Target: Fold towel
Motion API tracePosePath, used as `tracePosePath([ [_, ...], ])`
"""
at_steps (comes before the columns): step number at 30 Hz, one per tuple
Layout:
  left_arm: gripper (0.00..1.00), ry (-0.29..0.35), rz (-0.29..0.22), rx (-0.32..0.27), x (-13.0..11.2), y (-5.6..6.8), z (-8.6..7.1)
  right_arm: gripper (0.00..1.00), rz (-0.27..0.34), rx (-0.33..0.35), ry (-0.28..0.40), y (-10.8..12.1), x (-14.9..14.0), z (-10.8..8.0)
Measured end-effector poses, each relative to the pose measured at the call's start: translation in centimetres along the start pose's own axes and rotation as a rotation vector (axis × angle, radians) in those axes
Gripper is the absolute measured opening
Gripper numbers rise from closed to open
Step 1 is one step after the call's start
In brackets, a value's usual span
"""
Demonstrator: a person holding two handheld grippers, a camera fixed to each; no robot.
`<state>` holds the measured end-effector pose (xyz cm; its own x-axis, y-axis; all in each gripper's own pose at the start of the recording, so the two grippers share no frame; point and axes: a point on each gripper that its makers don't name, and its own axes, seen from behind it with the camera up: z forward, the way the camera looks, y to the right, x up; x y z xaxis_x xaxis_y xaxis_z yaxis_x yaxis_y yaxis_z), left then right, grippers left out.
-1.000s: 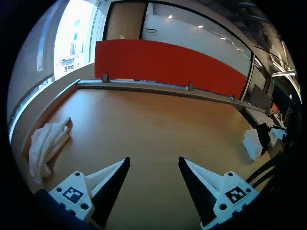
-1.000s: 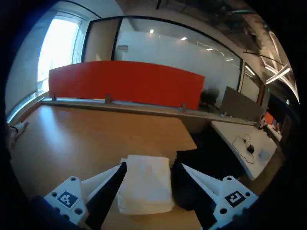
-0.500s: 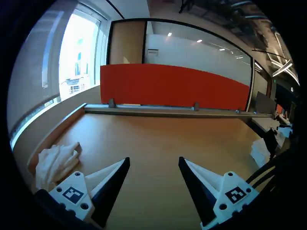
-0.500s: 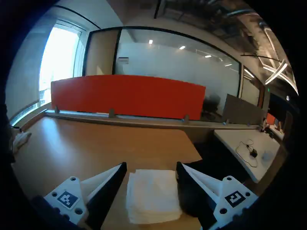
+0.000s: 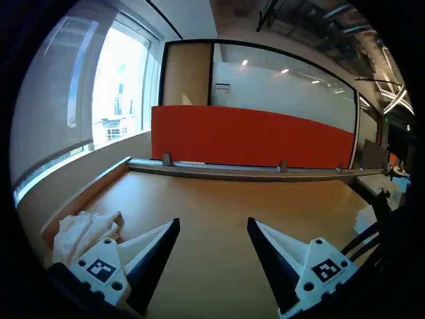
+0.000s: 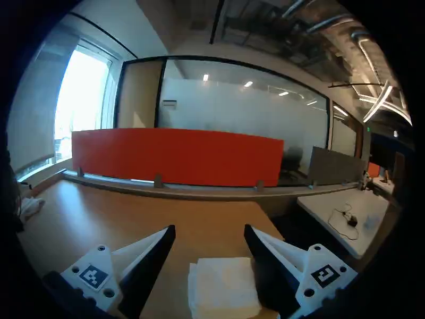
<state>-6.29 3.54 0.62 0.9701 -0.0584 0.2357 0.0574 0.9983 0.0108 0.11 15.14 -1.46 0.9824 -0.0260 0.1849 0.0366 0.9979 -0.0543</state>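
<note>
The folded towel [image 6: 223, 287] lay flat on the table [image 6: 106, 223], close to its edge, low between the fingers of the right tongs [image 6: 209, 227]. Those tongs were spread wide and pinched nothing. They seemed to hang above the cloth rather than press on it, though contact at the right finger was hard to rule out. I judge that this fits a finished fold set aside, clear of the open working space. The towel was a neat white rectangle with its stacked layers showing along one side. A second, crumpled towel [image 5: 79, 236] lay in a loose, wrinkled heap against the table's raised rim on the window side, just beside the left tongs [image 5: 212, 220]. These too were spread and empty, pointing over bare wood. That heap probably waited as the next piece. Beyond stood a red screen [image 5: 249, 135] and a bright window [image 5: 117, 106].
</note>
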Motion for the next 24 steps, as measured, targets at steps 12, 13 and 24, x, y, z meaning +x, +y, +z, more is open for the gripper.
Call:
tracePosePath([
  [12,0.94,0.050,-0.013,-0.030,1.7,0.6,0.2,1.00,0.057,0.075,0.067,-5.4,2.7,0.4],
  [13,0.94,0.053,-0.013,-0.031,1.8,0.6,0.2,1.00,0.058,0.081,0.071,-5.9,2.9,0.4],
  [24,0.94,0.079,-0.025,-0.035,2.6,0.1,-0.1,1.00,0.088,0.146,0.096,-11.6,3.9,0.5],
])
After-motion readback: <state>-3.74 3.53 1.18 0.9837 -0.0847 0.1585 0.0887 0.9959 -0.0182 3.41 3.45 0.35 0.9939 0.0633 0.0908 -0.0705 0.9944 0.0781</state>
